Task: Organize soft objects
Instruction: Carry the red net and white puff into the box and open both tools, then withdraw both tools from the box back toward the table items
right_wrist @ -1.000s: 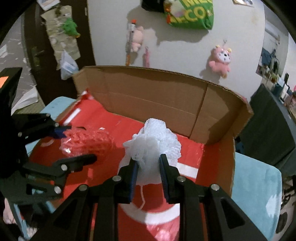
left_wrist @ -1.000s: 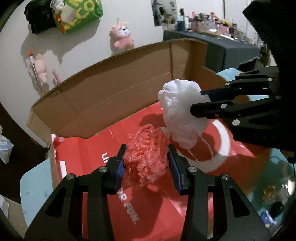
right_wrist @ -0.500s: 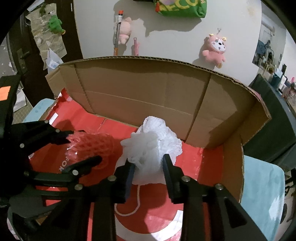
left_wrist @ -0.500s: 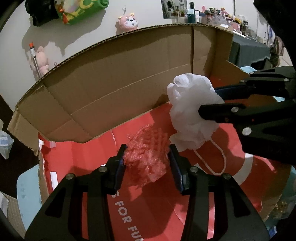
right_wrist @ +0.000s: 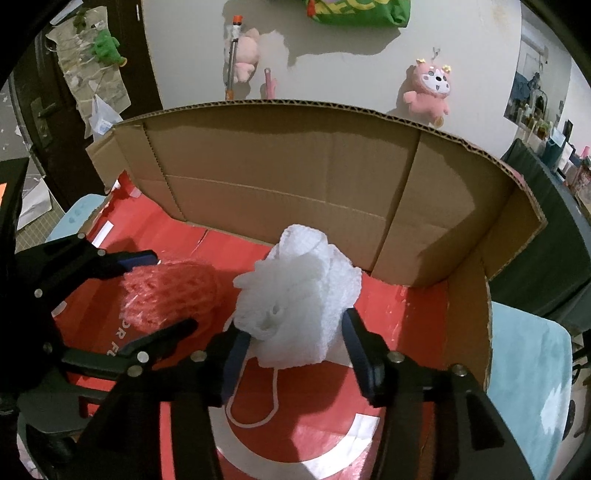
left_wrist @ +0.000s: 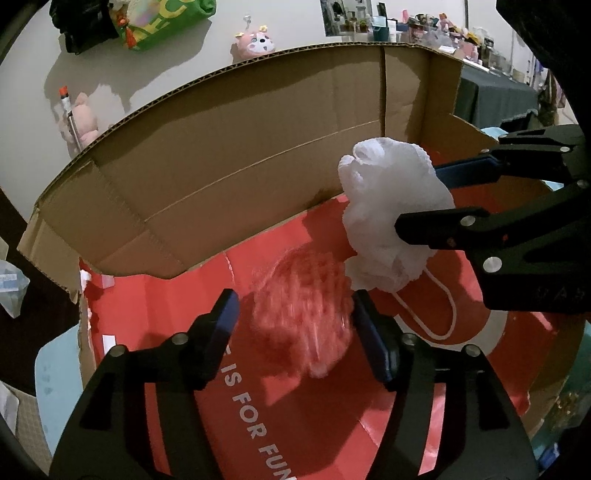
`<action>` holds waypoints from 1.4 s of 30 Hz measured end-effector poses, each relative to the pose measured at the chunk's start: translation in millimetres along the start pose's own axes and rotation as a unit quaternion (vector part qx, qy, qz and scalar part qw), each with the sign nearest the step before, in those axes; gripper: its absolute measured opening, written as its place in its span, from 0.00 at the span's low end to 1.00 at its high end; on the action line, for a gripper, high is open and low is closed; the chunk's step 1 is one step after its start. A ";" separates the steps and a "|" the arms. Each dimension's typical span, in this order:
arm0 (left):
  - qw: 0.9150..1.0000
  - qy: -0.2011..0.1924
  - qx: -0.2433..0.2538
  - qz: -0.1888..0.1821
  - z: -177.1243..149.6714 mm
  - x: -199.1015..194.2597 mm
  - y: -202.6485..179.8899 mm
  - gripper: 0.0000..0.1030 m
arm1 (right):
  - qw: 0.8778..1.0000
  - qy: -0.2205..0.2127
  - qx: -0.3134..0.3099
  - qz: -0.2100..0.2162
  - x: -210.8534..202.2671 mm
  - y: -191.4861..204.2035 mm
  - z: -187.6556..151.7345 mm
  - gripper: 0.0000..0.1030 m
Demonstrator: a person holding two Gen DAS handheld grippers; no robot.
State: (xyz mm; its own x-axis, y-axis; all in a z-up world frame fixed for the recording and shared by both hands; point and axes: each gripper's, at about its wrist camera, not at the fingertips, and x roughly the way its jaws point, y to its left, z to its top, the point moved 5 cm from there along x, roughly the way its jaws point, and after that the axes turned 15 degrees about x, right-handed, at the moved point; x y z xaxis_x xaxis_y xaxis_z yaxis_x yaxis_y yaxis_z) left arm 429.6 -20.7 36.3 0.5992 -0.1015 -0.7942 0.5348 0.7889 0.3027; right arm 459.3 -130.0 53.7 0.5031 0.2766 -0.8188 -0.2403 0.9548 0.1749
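A red mesh puff (left_wrist: 303, 314) hangs blurred between the jaws of my left gripper (left_wrist: 294, 299). Those jaws are opening and the left pad stands clear of the puff. A white mesh puff (right_wrist: 295, 288) with a cord loop sits between the jaws of my right gripper (right_wrist: 295, 325), which are also opening, their pads off its sides. Both grippers point down into a cardboard box (right_wrist: 295, 177) with a red printed floor (left_wrist: 166, 306). In the left wrist view the white puff (left_wrist: 388, 206) and right gripper (left_wrist: 415, 199) are at the right. The red puff (right_wrist: 170, 295) lies low at the left.
The box's tall brown back wall (left_wrist: 258, 166) and right side flap (right_wrist: 461, 229) close in the space ahead. A light blue surface (right_wrist: 524, 362) lies under the box. Pink plush toys (right_wrist: 428, 92) and a green bag (right_wrist: 362, 11) hang on the wall behind. A dark table (left_wrist: 495, 99) stands at the right.
Both grippers have moved forward and lower into the box, then stayed put. Both pairs of jaws have spread apart, and the red puff is slipping down, blurred.
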 end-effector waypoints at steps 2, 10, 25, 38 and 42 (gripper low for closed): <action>1.000 0.000 -0.003 0.000 0.9 -0.5 0.6 0.68 | 1.000 0.003 0.003 0.000 0.7 -1.0 -0.4 0.60; 1.000 -0.005 -0.011 -0.001 -0.6 -7.5 0.5 0.72 | 1.000 0.001 0.019 0.001 -4.5 -5.6 -1.4 0.70; 0.996 -0.065 -0.057 0.011 -10.8 -80.2 6.5 0.92 | 0.997 -0.066 0.039 0.026 -90.8 -5.7 -8.9 0.91; 0.980 -0.176 -0.087 0.041 -41.8 -197.6 -25.9 0.96 | 0.983 -0.182 0.014 0.034 -218.1 15.2 -70.0 1.00; 0.974 -0.202 -0.087 0.055 -57.6 -227.2 -42.0 0.96 | 0.976 -0.214 0.004 0.039 -250.3 23.6 -96.6 1.00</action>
State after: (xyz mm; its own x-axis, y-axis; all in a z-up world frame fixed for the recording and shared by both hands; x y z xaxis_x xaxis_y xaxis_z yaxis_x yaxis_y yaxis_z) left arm 236.7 4.1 173.7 0.8513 -0.2132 -0.4794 0.3665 0.8955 0.2526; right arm 247.5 -187.2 209.9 0.7845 0.3659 -0.5006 -0.2849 0.9298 0.2332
